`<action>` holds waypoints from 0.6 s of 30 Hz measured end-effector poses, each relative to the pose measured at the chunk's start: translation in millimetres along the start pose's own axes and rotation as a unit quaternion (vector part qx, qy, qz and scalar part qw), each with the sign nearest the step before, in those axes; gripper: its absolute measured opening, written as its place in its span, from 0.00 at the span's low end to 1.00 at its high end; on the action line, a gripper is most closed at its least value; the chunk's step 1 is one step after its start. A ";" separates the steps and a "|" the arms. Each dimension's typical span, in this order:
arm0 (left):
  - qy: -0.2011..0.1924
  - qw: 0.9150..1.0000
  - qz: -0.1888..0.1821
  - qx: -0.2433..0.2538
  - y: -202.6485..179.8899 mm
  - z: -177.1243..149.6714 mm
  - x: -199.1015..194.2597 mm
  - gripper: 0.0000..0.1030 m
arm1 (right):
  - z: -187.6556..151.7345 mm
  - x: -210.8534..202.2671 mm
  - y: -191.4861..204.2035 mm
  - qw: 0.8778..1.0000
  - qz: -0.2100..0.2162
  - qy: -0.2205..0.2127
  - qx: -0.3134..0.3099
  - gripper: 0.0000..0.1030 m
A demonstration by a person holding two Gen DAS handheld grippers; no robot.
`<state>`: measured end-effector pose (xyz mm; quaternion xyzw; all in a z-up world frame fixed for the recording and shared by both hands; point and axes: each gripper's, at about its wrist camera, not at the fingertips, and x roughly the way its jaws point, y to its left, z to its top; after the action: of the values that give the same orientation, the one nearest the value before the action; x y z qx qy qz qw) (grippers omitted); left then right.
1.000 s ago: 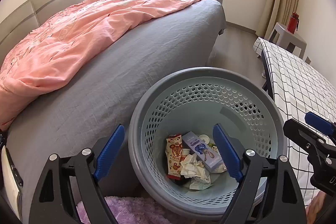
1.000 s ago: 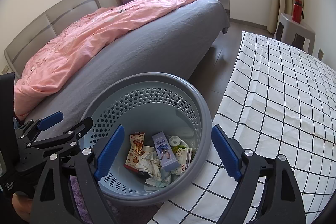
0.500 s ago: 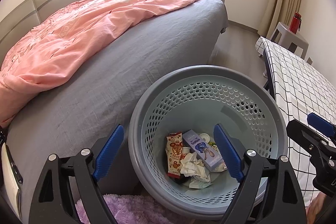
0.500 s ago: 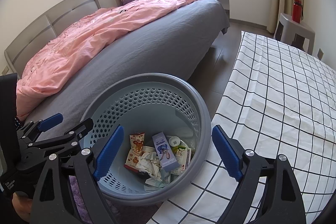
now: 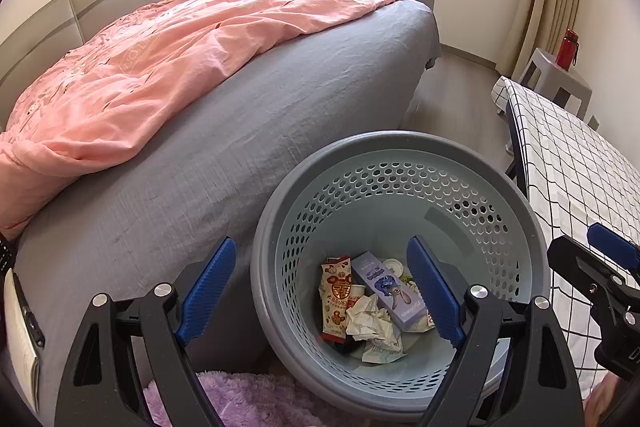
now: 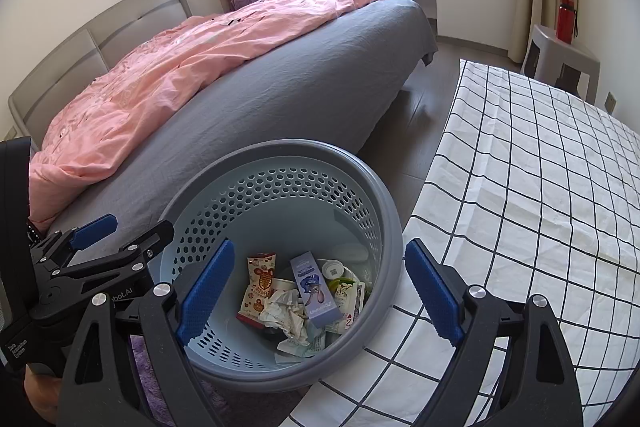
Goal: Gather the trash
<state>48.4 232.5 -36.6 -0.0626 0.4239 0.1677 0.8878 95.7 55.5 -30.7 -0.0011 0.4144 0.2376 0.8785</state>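
Hovering above the basket [image 5: 280,227], the left gripper [image 5: 322,293] has its jaws spread wide with nothing between them; the right gripper [image 6: 320,293] beside it is equally agape and empty. Trash lies at the basket's bottom: a snack wrapper [image 5: 335,301], crumpled tissue [image 5: 370,319] and a purple box [image 5: 390,291]. The basket's near rim meets a purple rug [image 5: 248,401]; its left side sits just beside the grey bed [image 5: 200,167], its right just beside the checked cloth [image 6: 540,187]. Between bed and cloth a strip of bare floor [image 6: 424,115] runs back. Farther off, a pink duvet [image 5: 140,67] covers the bed, and a red bottle [image 6: 566,17] stands on a stool [image 6: 576,57] near the curtains.
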 end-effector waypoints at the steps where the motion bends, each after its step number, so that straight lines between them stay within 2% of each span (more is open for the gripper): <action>1: 0.000 1.000 0.000 0.000 -0.1 0.0 0.0 0.81 | -0.2 0.0 0.0 1.000 0.000 0.000 0.000 0.83; 18: -0.002 1.000 0.007 0.002 -0.8 -0.3 -0.1 0.81 | 0.6 -2.0 1.6 1.000 -0.001 -0.001 -0.004 0.83</action>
<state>48.4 231.7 -36.8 -0.0574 0.4233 0.1726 0.8875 94.4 56.2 -28.6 -0.0044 0.4127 0.2384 0.8791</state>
